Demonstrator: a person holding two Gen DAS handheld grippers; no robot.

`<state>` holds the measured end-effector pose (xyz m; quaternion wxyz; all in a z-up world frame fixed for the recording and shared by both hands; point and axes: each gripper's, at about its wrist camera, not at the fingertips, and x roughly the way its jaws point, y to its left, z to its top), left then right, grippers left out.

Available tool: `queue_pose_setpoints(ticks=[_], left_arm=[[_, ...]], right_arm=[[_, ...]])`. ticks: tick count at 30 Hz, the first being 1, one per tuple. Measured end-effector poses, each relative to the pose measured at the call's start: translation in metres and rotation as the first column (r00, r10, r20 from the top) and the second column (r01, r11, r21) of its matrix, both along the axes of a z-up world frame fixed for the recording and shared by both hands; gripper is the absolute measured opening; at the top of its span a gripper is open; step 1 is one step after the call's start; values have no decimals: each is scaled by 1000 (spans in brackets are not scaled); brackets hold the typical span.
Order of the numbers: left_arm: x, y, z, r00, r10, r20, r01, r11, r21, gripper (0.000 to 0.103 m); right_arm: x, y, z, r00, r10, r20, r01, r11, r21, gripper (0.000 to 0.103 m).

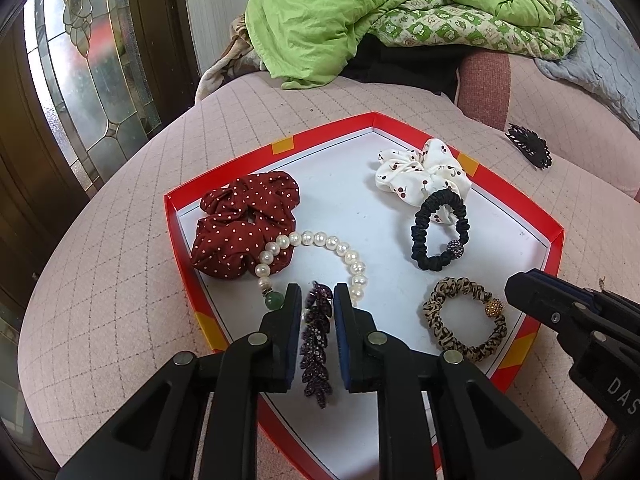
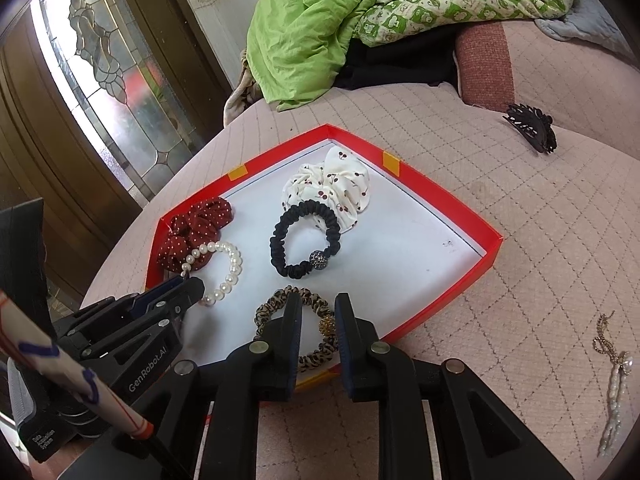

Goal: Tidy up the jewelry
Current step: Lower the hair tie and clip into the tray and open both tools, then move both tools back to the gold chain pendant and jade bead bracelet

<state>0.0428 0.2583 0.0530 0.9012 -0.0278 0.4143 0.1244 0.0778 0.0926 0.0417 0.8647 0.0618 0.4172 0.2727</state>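
Observation:
A red-rimmed box lid lies on the pink quilted seat. In it lie a maroon dotted scrunchie, a pearl bracelet, a white cherry scrunchie, a black hair tie and a leopard hair tie. My left gripper is open, its jaws either side of a purple leaf hair clip resting in the lid. My right gripper is open and empty above the leopard tie.
A black claw clip lies on the seat beyond the lid. A pearl and chain piece lies on the seat at the right. A green quilt is heaped at the back. A glass door stands left.

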Motion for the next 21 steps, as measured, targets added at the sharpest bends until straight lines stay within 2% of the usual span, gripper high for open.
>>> queue_pose_setpoints(ticks=[1,3,11,13,21], left_arm=[[0,0,0,1000,2,2,-2,1000,3,25],[-1,-1,2,1000,5,7,-5,1000,7,27],[-1,-3,7,1000,8,21,-8,1000,15,28],[-1,-4,9,1000,7,27,-7,1000,17,29],[0,-10,14,999,4,46,-6,1000,24,34]], right_arm=[[0,0,0,1000,-1,0,1,1000,2,21],[1,-1,2,1000,-4,2,4,1000,5,21],[-1,-5,6,1000,-12,3,12,1000,12,23],[-1,-6,7,1000,-15,4,14,1000,13,26],[-1,-13,9,1000,-26,4,26,1000,15,27]])
